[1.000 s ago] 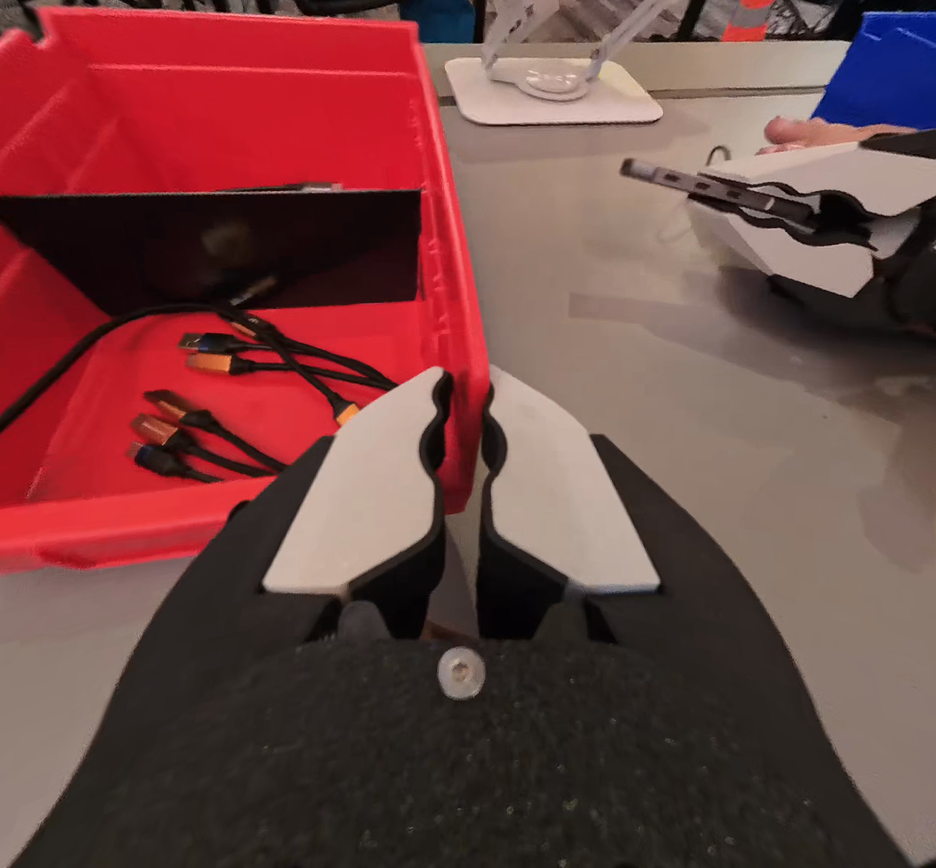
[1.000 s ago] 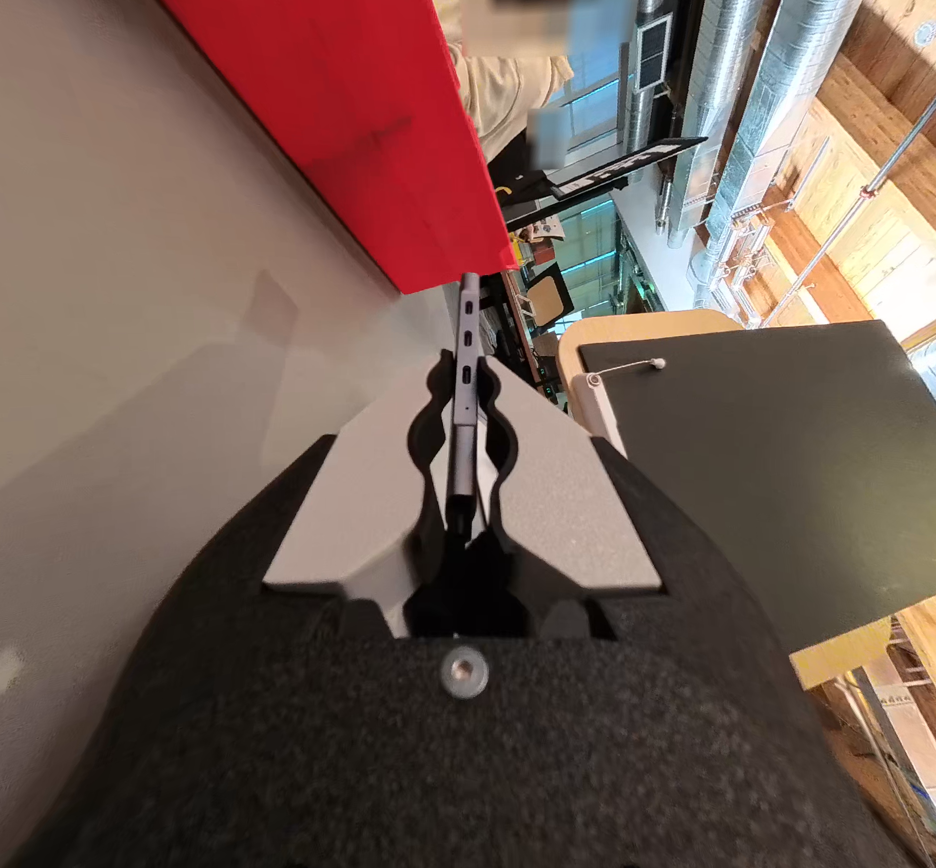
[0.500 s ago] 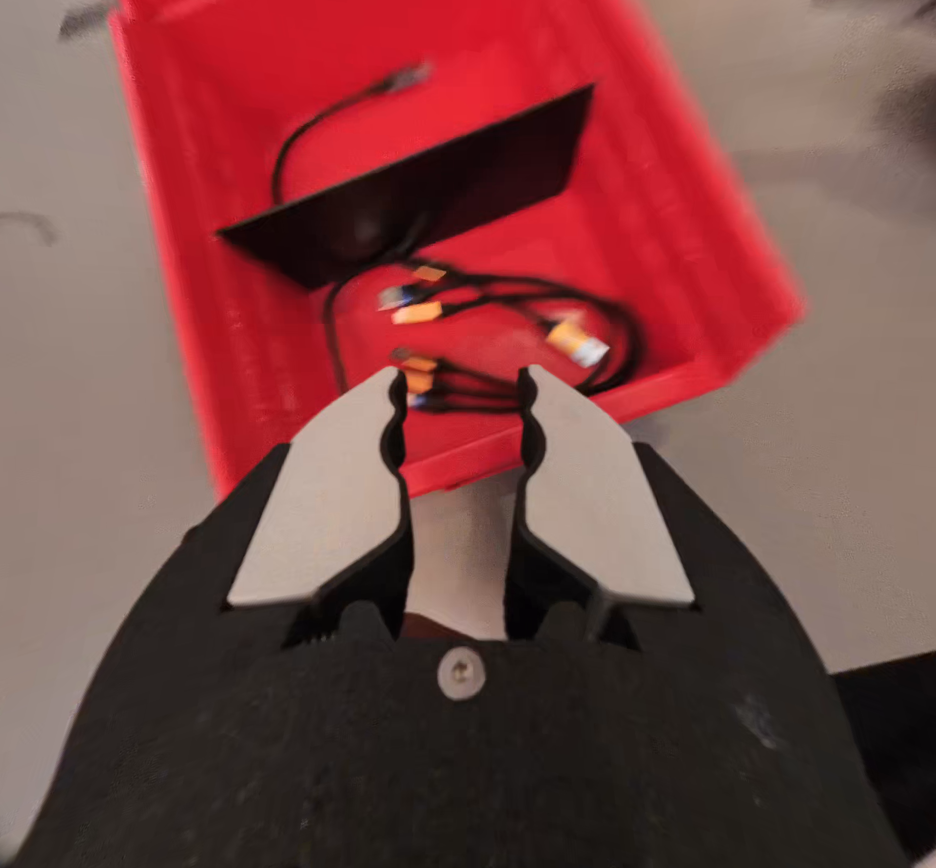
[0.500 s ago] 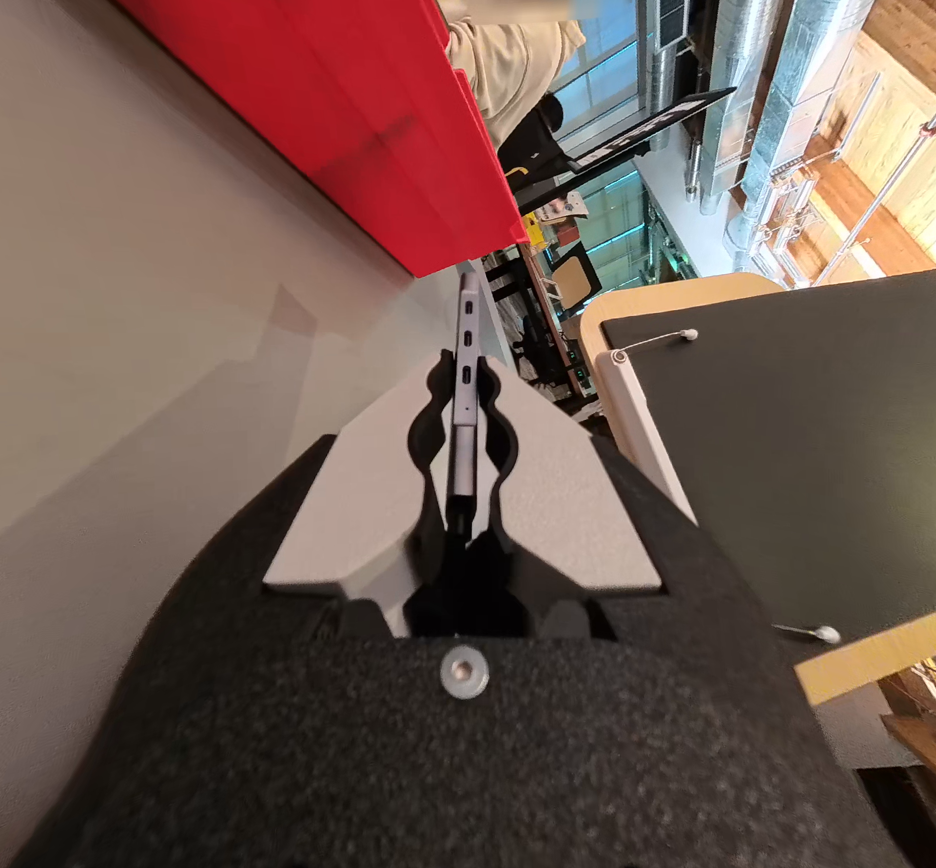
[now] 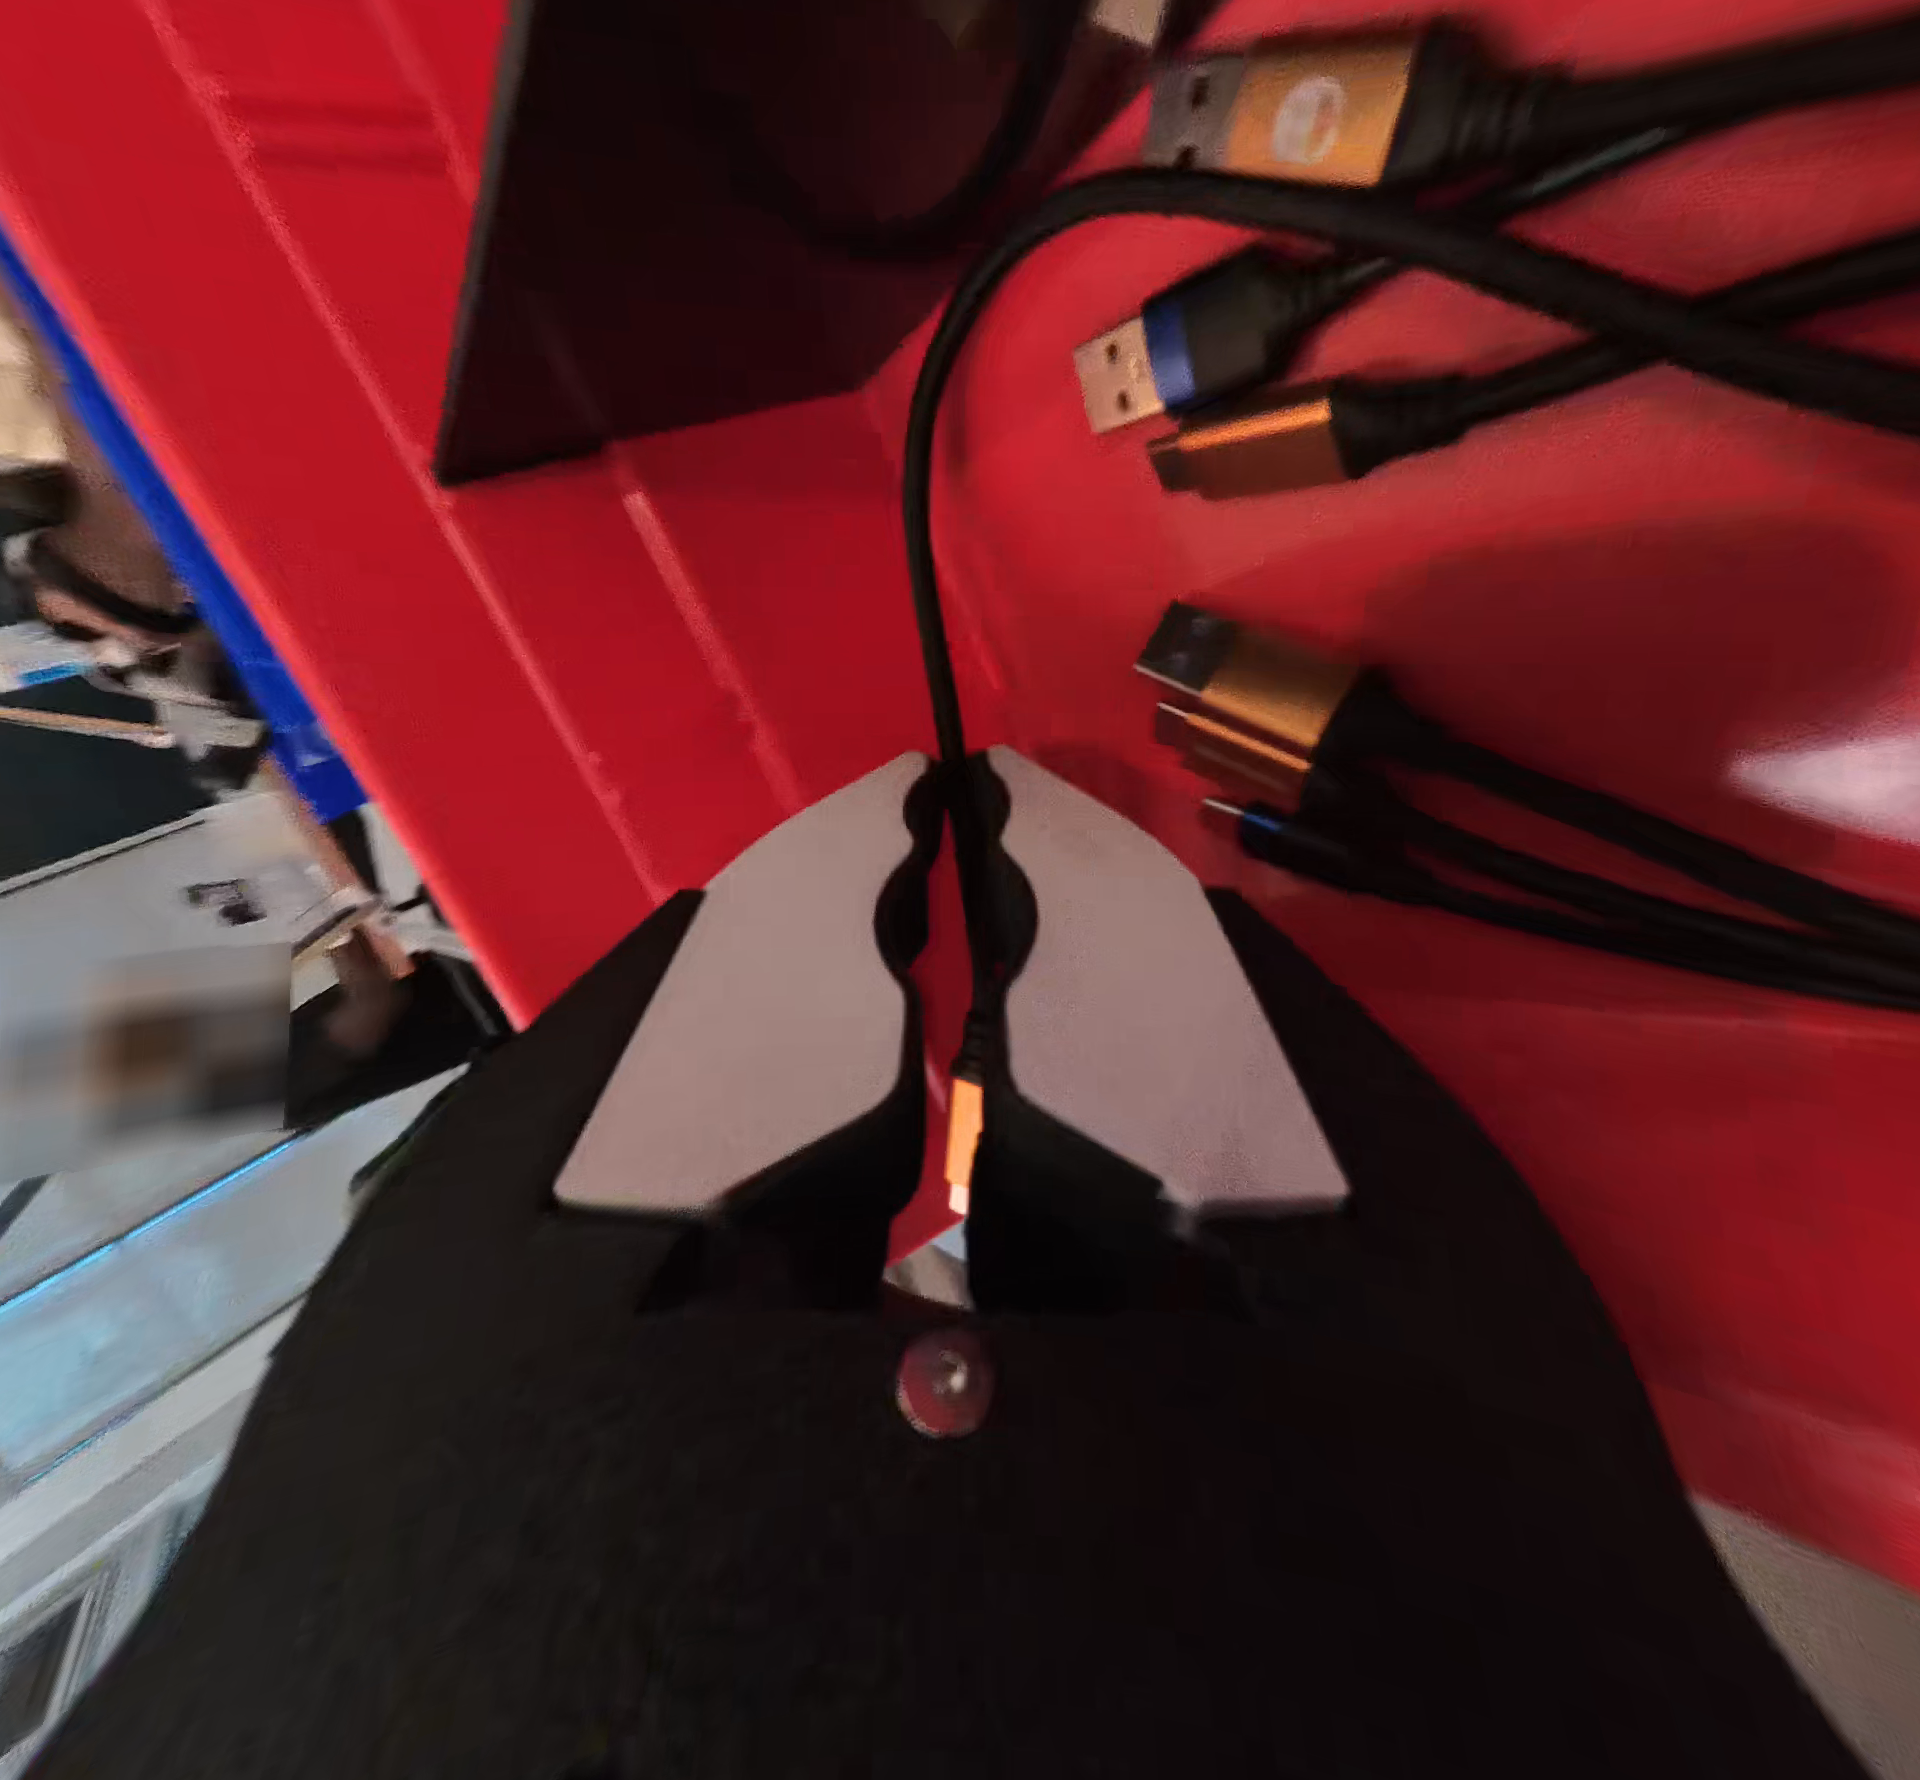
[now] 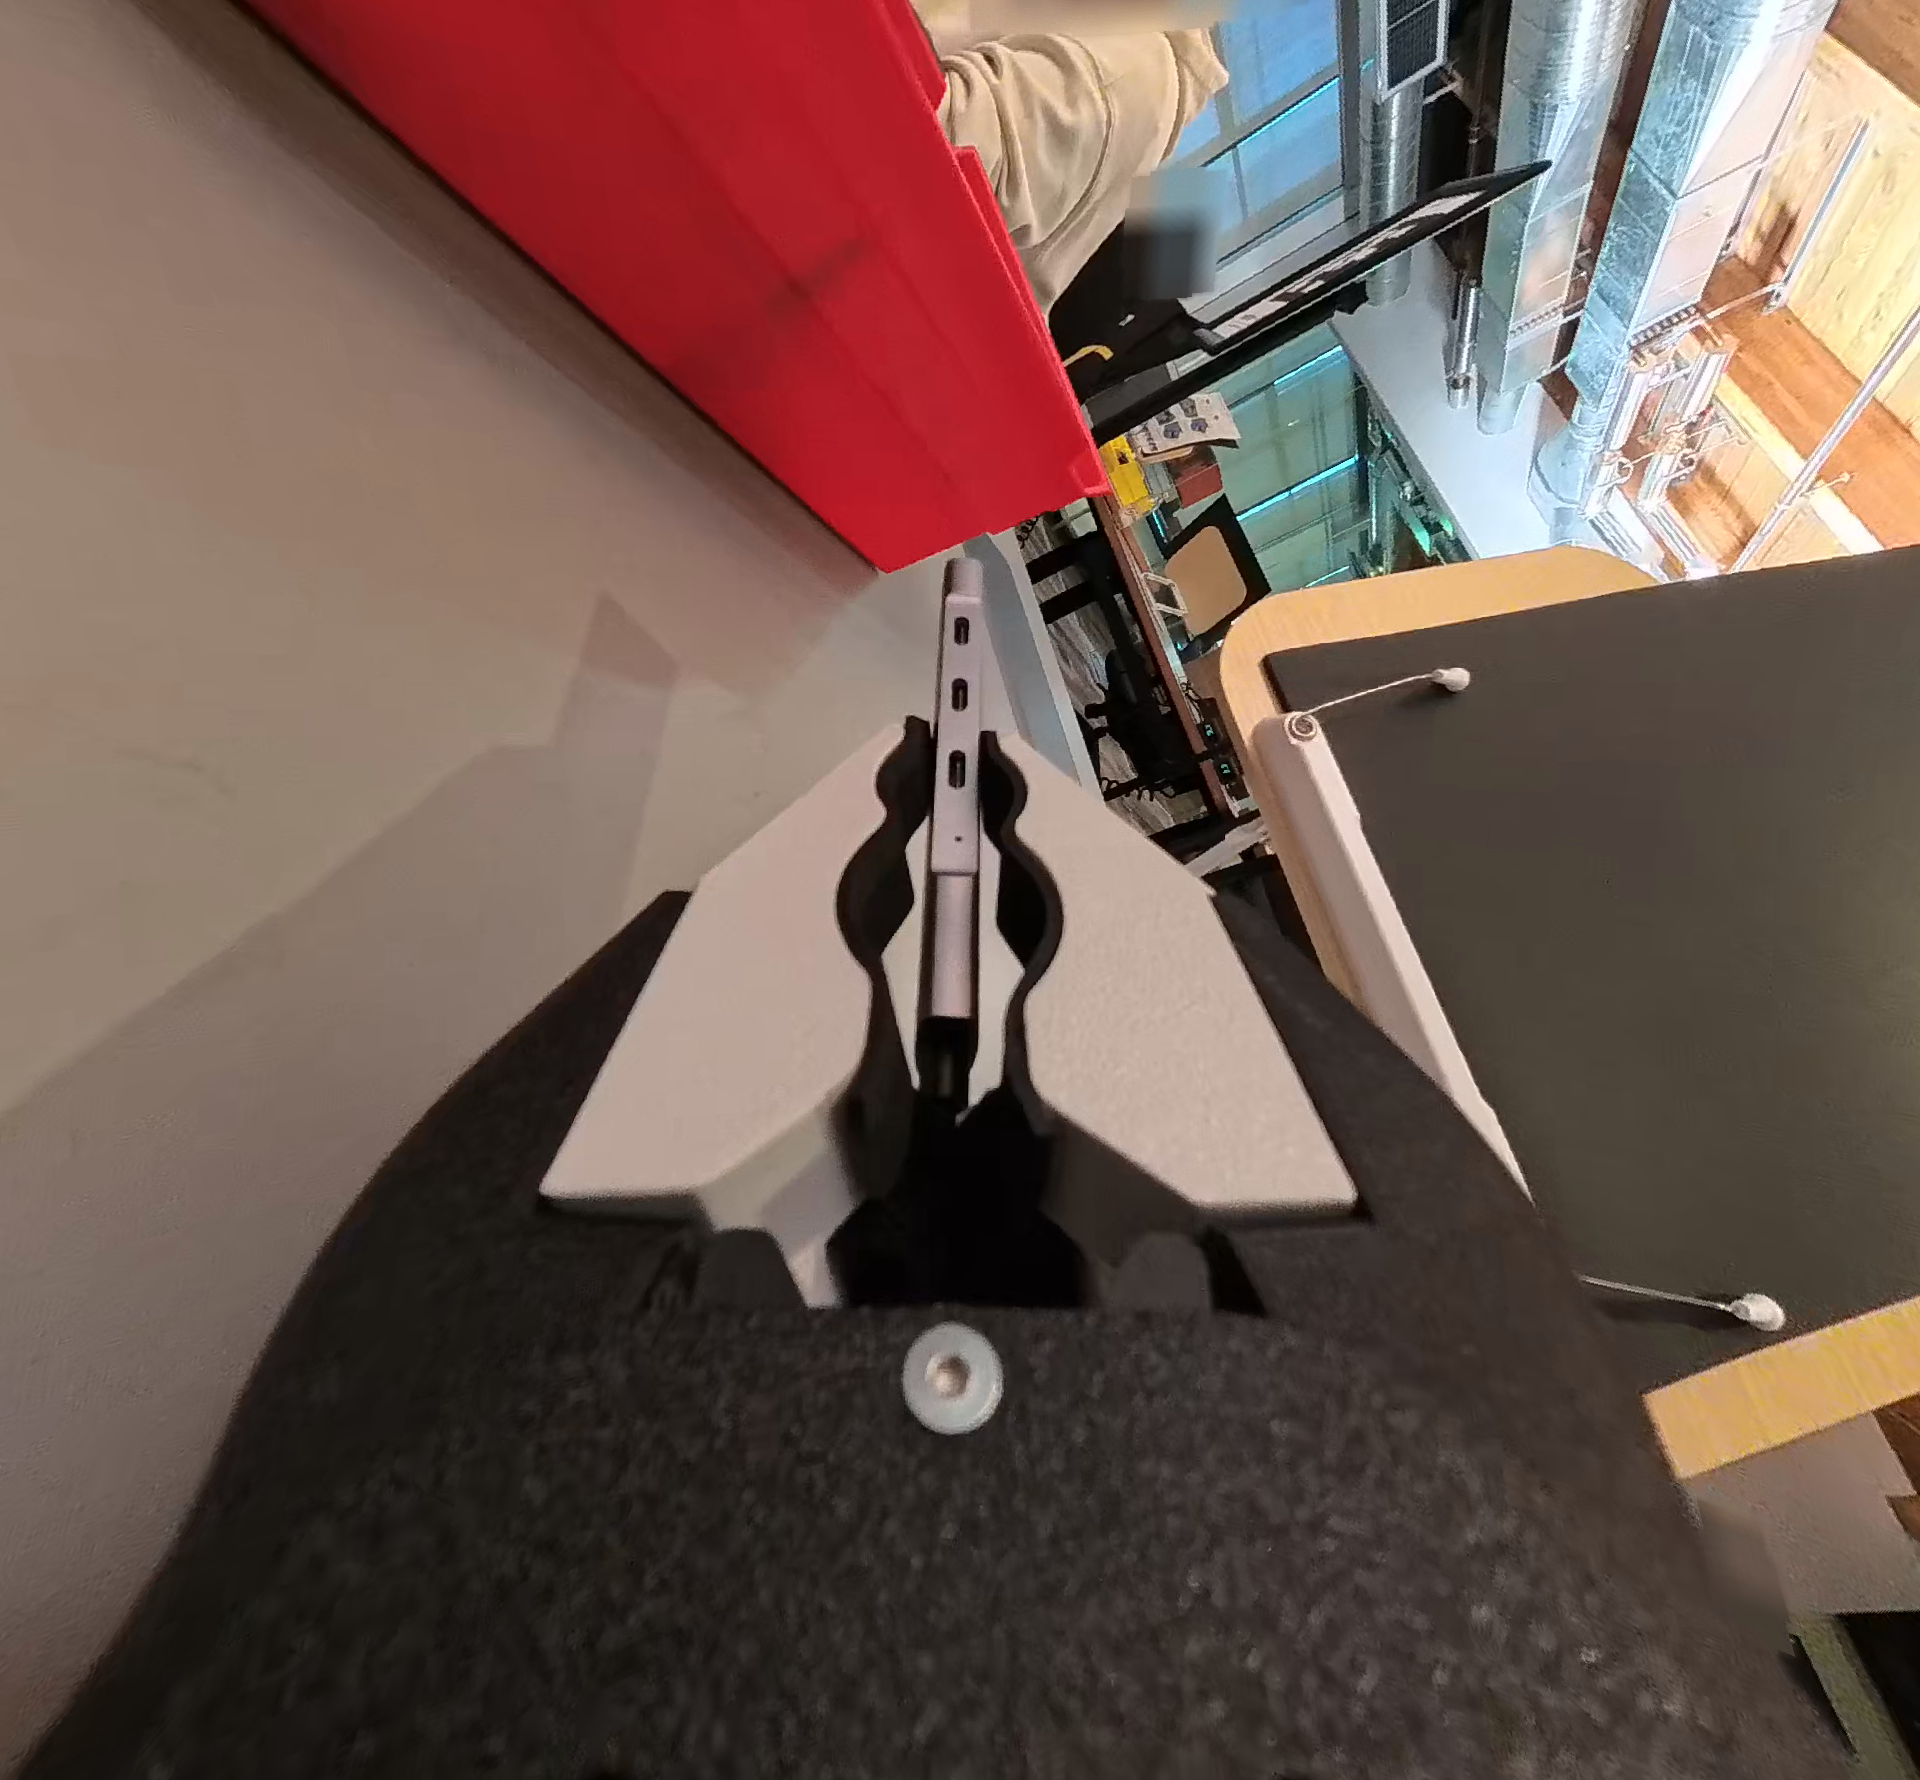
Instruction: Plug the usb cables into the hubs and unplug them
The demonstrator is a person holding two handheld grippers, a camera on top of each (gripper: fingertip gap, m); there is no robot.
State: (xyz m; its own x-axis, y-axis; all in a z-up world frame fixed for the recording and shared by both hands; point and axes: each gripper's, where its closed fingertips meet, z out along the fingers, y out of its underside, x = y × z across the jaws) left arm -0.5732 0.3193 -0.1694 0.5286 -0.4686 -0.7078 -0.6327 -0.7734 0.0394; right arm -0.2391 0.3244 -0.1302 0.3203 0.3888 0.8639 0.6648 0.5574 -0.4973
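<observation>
Left gripper has the black cable pinched between its fingertips, jaws pressed together on the cord just behind the strain relief; the orange plug sits back inside the jaw throat, tip pointing toward the camera, not outward. Judgement: that's the wrong end forward for insertion, so the step in hand is pick-and-regrip, not plugging yet. To do it well: lift the cable clear of the red bin, then re-pinch on the orange shell itself with the tip sticking out past the fingertips, flat faces against the pads so it can't roll; a grip on cord alone will let the plug flop. Cable arcs forward from the tips and up toward the black divider; ahead-right of the jaws lie the other plugs, loose on the bin floor, cords crossing, so pull slow or they may drag along. Right gripper is clamped on the grey hub, held edge-on, row of slot ports facing the camera, far end poking out past the tips, its short lead running back into the throat. Hub is in the air over the table, bin wall ahead-left. Left view is blurred and rolled hard, wrist tipped down into the bin; right wrist rolled about a quarter turn, sighting along the tabletop
</observation>
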